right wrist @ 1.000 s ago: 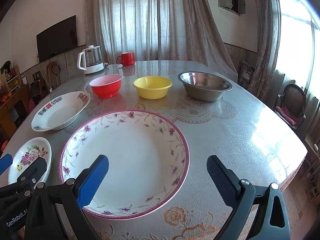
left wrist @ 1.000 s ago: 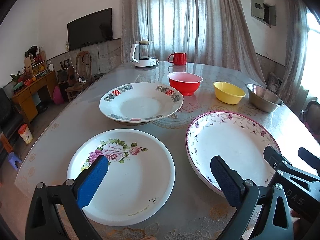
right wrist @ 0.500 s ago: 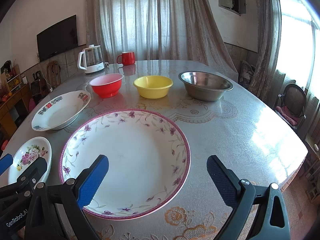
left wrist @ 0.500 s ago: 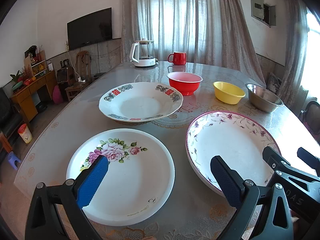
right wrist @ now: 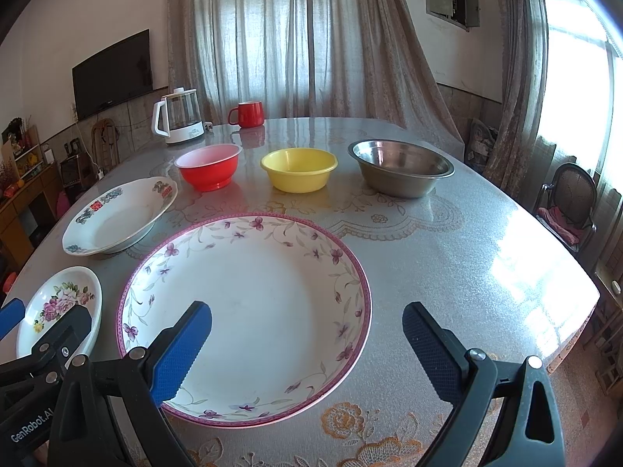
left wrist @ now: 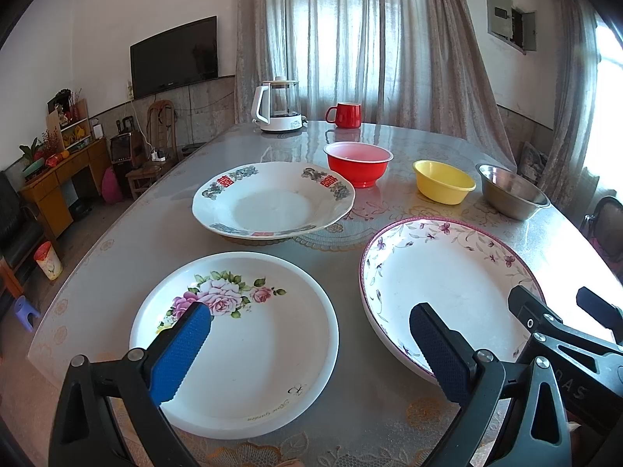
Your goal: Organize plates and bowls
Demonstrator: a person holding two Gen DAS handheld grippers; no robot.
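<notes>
A white rose plate [left wrist: 237, 342] [right wrist: 58, 307] lies near the table's front left, and my left gripper [left wrist: 311, 350] hovers open over its near rim. Beside it on the right is a large plate with a pink floral rim [left wrist: 447, 292] [right wrist: 245, 311]. My right gripper [right wrist: 307, 350] stands open over that plate's near right edge, holding nothing. Farther back sit a deep plate with red characters [left wrist: 272, 202] [right wrist: 117, 214], a red bowl [left wrist: 358, 161] [right wrist: 208, 167], a yellow bowl [left wrist: 444, 185] [right wrist: 299, 173] and a steel bowl [left wrist: 512, 194] [right wrist: 401, 171].
A glass kettle [left wrist: 278, 107] [right wrist: 177, 118] and a red mug [left wrist: 344, 115] [right wrist: 247, 114] stand at the far side of the round table [right wrist: 447, 257]. A chair [right wrist: 568, 206] is off the table's right edge. A television and cabinets line the left wall.
</notes>
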